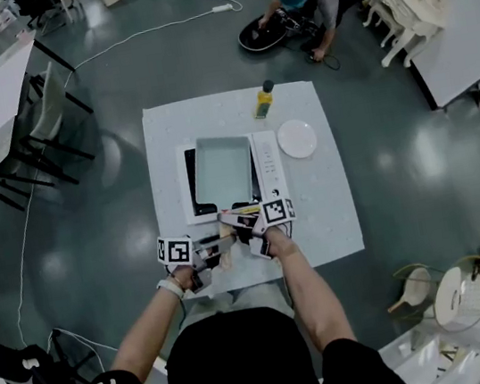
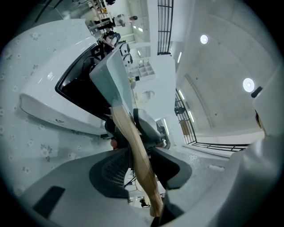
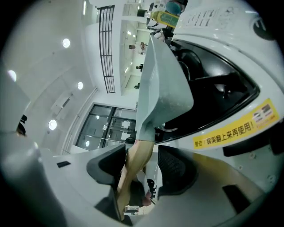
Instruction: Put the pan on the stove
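Our left gripper [image 2: 135, 131] and right gripper [image 3: 142, 153] both straddle the wooden handle [image 2: 133, 146] of the rectangular grey pan [image 1: 222, 167]. The pan itself lies beyond the fingertips, sitting on the black glass of the induction stove [image 1: 192, 183]. Neither gripper really has hold of anything. The right gripper's fingers [image 3: 175, 170] stand wide apart, with the handle leaning against one of them and a clear gap on the other side. The left gripper's fingers [image 2: 111, 170] are only partly spread, so the handle nearly fills the space between them, though we see no pad pressing on it.

We judge the placing itself as done, and the risk now lies in backing away. The left fingers leave the handle little room, so a pull-back that is even slightly askew could catch the wood. That would drag the pan toward us or swing it off the glass. The handle resting on the right gripper's finger could be nudged the same way.

The two grippers also sit close to each other at the handle's near end, and they could knock together as we draw them back. We cannot tell whether the pan's base lies fully flat. If it doesn't, a light bump might rock it.
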Tool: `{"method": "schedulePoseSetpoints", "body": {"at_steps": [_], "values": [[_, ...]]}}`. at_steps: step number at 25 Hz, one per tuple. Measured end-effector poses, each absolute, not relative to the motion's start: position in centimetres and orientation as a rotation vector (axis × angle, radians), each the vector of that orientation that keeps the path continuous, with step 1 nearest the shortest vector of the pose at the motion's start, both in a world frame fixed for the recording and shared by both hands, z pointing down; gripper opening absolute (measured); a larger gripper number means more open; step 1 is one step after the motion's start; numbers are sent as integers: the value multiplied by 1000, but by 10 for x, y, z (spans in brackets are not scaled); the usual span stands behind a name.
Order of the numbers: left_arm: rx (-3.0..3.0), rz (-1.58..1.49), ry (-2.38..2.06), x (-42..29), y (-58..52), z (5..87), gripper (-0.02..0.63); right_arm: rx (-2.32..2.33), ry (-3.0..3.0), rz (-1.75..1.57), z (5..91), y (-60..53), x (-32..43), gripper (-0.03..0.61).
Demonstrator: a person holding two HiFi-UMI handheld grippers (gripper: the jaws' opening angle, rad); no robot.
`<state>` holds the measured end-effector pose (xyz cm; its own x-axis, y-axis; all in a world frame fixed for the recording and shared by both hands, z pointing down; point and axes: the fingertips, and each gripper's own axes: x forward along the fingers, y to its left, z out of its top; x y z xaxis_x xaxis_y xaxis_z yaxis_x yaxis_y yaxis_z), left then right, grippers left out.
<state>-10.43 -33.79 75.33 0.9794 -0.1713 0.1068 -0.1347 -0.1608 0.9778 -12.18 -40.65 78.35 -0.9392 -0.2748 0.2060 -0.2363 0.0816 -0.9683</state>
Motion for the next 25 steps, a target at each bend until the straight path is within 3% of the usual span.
{"method": "schedulePoseSetpoints", "body": {"at_steps": [13, 25], "values": [[1875, 38, -295, -116, -337, 756, 209, -609, 2255, -2028, 778, -393, -108, 206], [1909, 23, -384, -147, -347, 743, 213, -781, 2296, -1954, 771, -387, -83, 204]]}}
